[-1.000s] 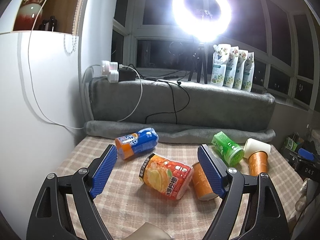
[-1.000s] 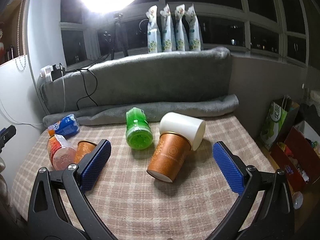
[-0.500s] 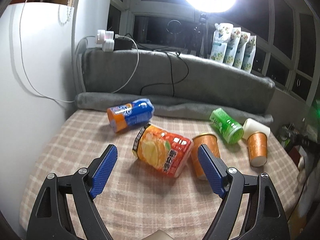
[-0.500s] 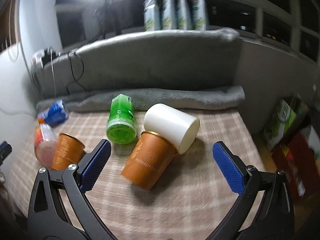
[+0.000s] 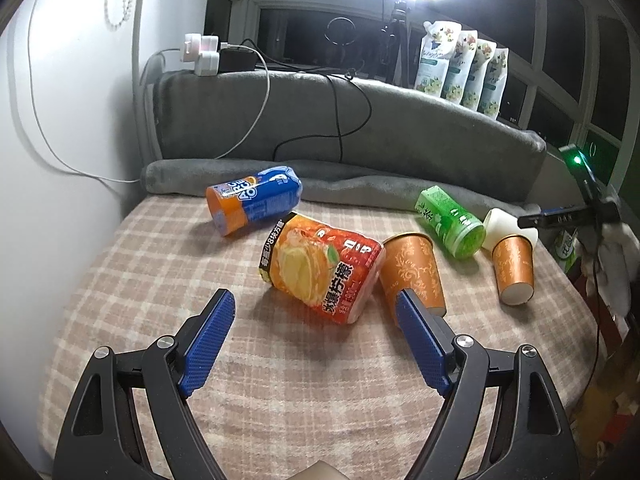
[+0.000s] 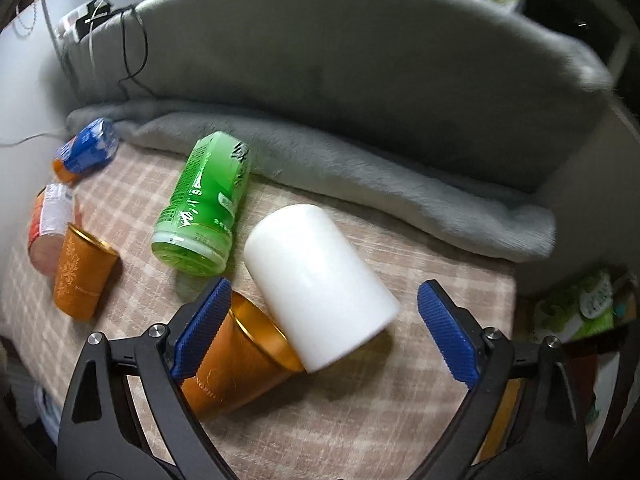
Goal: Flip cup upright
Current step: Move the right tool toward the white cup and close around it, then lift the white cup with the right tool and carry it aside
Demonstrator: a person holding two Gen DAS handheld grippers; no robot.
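Observation:
Several cups lie tipped on the checked cloth [image 5: 160, 264]. In the right wrist view a white cup [image 6: 316, 280] lies on its side against an orange cup [image 6: 236, 364], with a green cup [image 6: 208, 204] behind. My right gripper [image 6: 324, 300] is open and empty, close above the white cup; its left pad [image 6: 202, 326] overlaps the orange cup. In the left wrist view my left gripper [image 5: 316, 312] is open and empty, just short of a red-orange lemon cup [image 5: 320, 268] and a patterned orange cup [image 5: 412, 268]. A blue cup [image 5: 252, 200] lies further back.
A rolled grey blanket [image 5: 360, 188] and a grey padded ledge [image 5: 360, 120] bound the far side. A white wall [image 5: 60, 160] stands on the left. Cables and a power strip [image 5: 204, 52] sit on the ledge. Bags [image 6: 580, 308] stand past the table's right edge.
Both grippers have moved forward and tilted down toward the cups. The right gripper has come much closer to the white and orange cups. Both stay open.

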